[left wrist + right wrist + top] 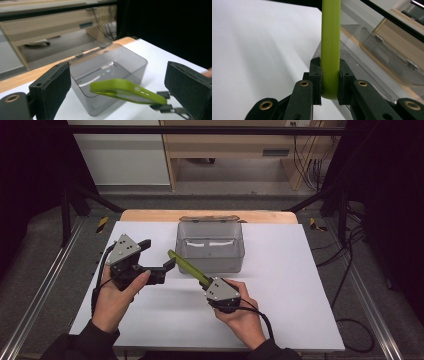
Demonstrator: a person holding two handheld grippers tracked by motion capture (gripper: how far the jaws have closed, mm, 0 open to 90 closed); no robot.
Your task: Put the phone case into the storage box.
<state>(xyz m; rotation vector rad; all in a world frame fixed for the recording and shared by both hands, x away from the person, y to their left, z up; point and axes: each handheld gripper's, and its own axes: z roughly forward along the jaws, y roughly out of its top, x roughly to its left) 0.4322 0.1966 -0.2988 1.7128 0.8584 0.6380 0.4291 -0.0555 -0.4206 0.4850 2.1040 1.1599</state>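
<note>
Green phone case (pixel 189 267): a slim lime-green shell held above the white table top, slanting from its near right end up toward the far left; its free end sits just in front of the near left corner of the box. In the left gripper view (pixel 125 91) it crosses the gap between the two black pads edge-on, with small cut-outs along its side.

Right gripper (pixel 206 283): clenched on the near end of the green phone case. In the right gripper view (pixel 330 83) both pads press flat against the two sides of the green edge, which rises straight up from between them.

Left gripper (pixel 160 255): released. Its jaws stand wide apart, one toward the far side and one toward the near side, with the case's free end close to the tip of the nearer jaw; in its own view (pixel 117 90) neither pad touches the case. A grey three-cornered plate sits on top of it.

Clear box (pixel 210 245): a smoky see-through container with its lid folded back on the far side, standing at the far middle of the table. It is just beyond the case.

Table (pixel 280 320): a white sheet over a wooden top whose far edge shows behind the box.

Hands: the left hand (pixel 112 297) wraps the left gripper's body at the near left; the right hand (pixel 245 312) holds the other at the near middle, dark sleeves at the bottom edge.
</note>
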